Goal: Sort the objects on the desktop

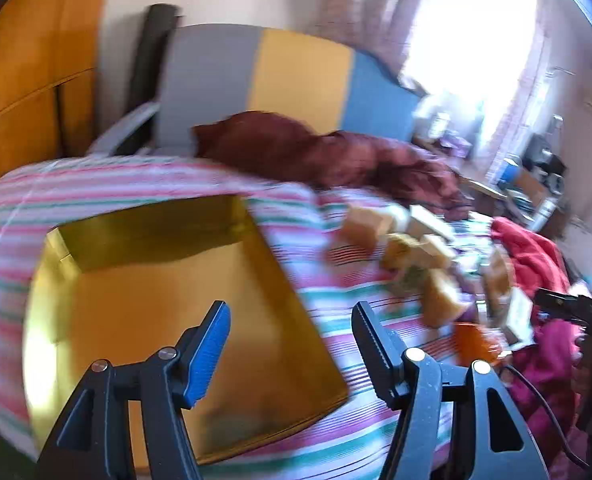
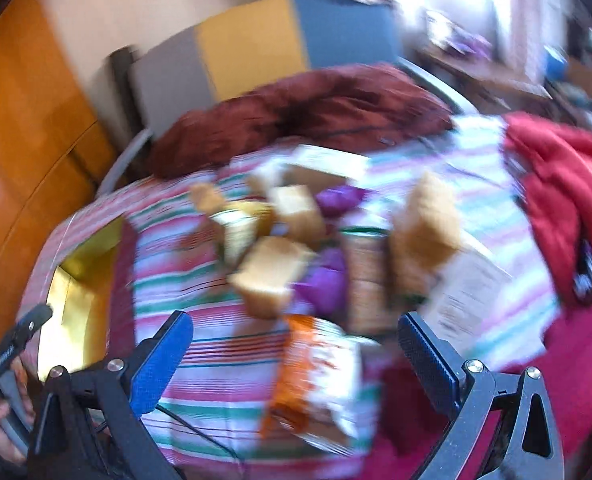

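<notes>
A shallow gold box [image 1: 148, 208] lies open on the striped bed sheet, also seen at the left of the right wrist view as the gold box [image 2: 84, 280]. My left gripper [image 1: 290, 306] hangs open over the box's right edge with nothing between its fingers. A blurred pile of tan packets [image 2: 280, 272] and purple packets [image 2: 327, 280] lies mid-bed, the same tan packets [image 1: 415, 248] lying right of the box. My right gripper [image 2: 294, 318] stands wide open above an orange-and-white packet [image 2: 307, 368], not touching it. A hand holds the left gripper's body [image 2: 16, 344].
A maroon blanket [image 1: 315, 148] is bunched at the head of the bed, before a grey, yellow and blue headboard [image 1: 296, 72]. Red cloth [image 2: 563, 192] and magenta cloth [image 2: 575, 360] cover the right side. A white leaflet [image 2: 467, 292] lies by the pile. A wooden wardrobe [image 1: 24, 80] stands left.
</notes>
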Tool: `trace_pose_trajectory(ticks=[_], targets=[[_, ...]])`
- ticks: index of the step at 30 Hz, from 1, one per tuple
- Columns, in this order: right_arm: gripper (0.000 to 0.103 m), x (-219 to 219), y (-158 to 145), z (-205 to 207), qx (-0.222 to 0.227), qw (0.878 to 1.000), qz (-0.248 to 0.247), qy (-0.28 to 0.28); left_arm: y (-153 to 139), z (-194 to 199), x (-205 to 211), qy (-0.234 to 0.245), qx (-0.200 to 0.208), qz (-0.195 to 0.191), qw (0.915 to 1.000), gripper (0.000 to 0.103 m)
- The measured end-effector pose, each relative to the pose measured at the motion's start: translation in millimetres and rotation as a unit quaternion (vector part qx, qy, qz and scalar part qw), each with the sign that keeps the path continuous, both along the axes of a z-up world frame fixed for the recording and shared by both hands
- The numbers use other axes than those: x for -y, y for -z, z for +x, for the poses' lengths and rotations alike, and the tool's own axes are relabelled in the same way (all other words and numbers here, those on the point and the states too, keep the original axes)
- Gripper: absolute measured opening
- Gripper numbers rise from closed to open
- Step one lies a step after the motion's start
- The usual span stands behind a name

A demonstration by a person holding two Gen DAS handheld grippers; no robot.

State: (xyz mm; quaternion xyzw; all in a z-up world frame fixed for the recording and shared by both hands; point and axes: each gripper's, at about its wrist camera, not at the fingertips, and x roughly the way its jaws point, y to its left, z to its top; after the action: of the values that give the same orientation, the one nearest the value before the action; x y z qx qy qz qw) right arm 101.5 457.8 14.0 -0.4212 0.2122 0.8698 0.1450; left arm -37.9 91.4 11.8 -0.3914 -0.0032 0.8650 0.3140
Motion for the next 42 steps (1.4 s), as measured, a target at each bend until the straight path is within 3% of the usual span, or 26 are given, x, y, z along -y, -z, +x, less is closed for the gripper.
trace_pose_trajectory(ticks=[2, 5, 11, 14, 17, 23, 28, 35, 38, 42], targets=[[0.103, -24, -3, 11, -0.002, 0.999, -0.019, 0.042, -1, 1, -22, 0.034, 0.009, 0.011, 0.9993, 0.064], [0.102, -46, -5, 14, 0.025, 0.996, -0.002, 0.091, 0, 2, -60, 0.095, 0.041, 0.033, 0.9941, 0.064], [0.082, -85, 12, 6, 0.104, 0.985, 0.003, 0.141, 9, 20, -130, 0.174, 0.066, 0.036, 0.9818, 0.064], [0.08, -102, 26, 4, 0.129, 0.978, -0.014, 0.162, 15, 33, -156, 0.213, 0.086, 0.035, 0.9727, 0.064], [0.081, -105, 28, 1, 0.127, 0.977, -0.023, 0.168, 27, 41, -179, 0.238, 0.107, 0.024, 0.9651, 0.064], [0.085, -107, 53, -17, 0.169, 0.97, -0.022, 0.171, 43, 44, -211, 0.257, 0.155, 0.021, 0.9535, 0.064], [0.081, -108, 63, -22, 0.188, 0.969, -0.031, 0.159, 50, 48, -230, 0.276, 0.181, 0.013, 0.9439, 0.064], [0.063, -105, 74, -29, 0.218, 0.965, -0.039, 0.138, 70, 69, -261, 0.304, 0.187, -0.023, 0.9338, 0.066], [0.062, -101, 73, -30, 0.219, 0.967, -0.032, 0.128, 77, 77, -269, 0.305, 0.165, -0.05, 0.9365, 0.071], [0.061, -99, 71, -29, 0.218, 0.968, -0.026, 0.122, 80, 81, -268, 0.299, 0.155, -0.06, 0.9397, 0.071]])
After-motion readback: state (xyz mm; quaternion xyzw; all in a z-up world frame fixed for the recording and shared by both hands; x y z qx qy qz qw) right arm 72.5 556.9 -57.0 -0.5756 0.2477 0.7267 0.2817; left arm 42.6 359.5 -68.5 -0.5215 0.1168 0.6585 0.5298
